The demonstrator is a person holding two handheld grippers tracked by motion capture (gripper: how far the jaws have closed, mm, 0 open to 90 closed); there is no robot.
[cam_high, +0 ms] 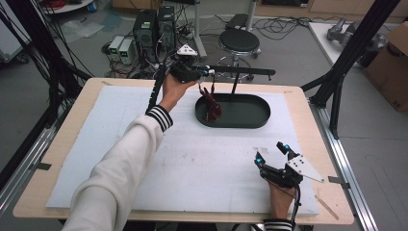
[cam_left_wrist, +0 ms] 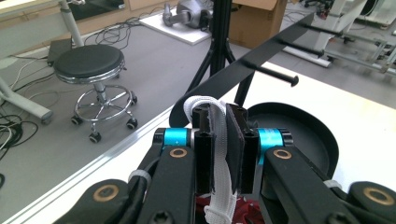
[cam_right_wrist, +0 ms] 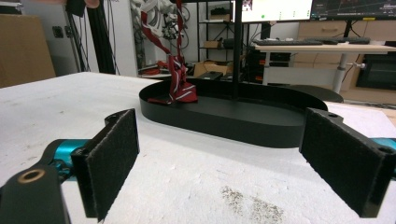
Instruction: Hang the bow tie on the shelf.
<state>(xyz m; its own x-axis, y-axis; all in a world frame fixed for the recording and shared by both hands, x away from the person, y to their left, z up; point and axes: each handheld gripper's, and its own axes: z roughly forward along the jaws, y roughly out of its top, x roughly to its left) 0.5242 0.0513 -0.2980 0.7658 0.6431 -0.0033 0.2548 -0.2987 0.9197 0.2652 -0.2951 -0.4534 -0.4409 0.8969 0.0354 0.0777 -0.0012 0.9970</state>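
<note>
The left gripper [cam_high: 202, 73] is clenched on the tie's [cam_high: 210, 106] white strap [cam_left_wrist: 219, 154], right beside the rack's bar [cam_high: 240, 71]; the tie hangs down into the tray [cam_high: 240, 122]. The bar runs sideways, 1 peg [cam_left_wrist: 275, 74] just beyond the jaws. The right gripper [cam_high: 273, 153] rests released, well apart.

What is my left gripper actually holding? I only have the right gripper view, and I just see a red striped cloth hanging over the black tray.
Observer: The left gripper is shut on a white strap; the red striped cloth hangs below it.
Operator: Is the cloth off the tray yet?
Observer: Not fully. In the high view its lower end rests at the left end of the black tray.
Operator: How close is the rack's bar?
Observer: The black bar runs level above the tray, right beside the left gripper.
Operator: And my right gripper?
Observer: The right gripper is open near the table's near right corner, holding nothing.
</note>
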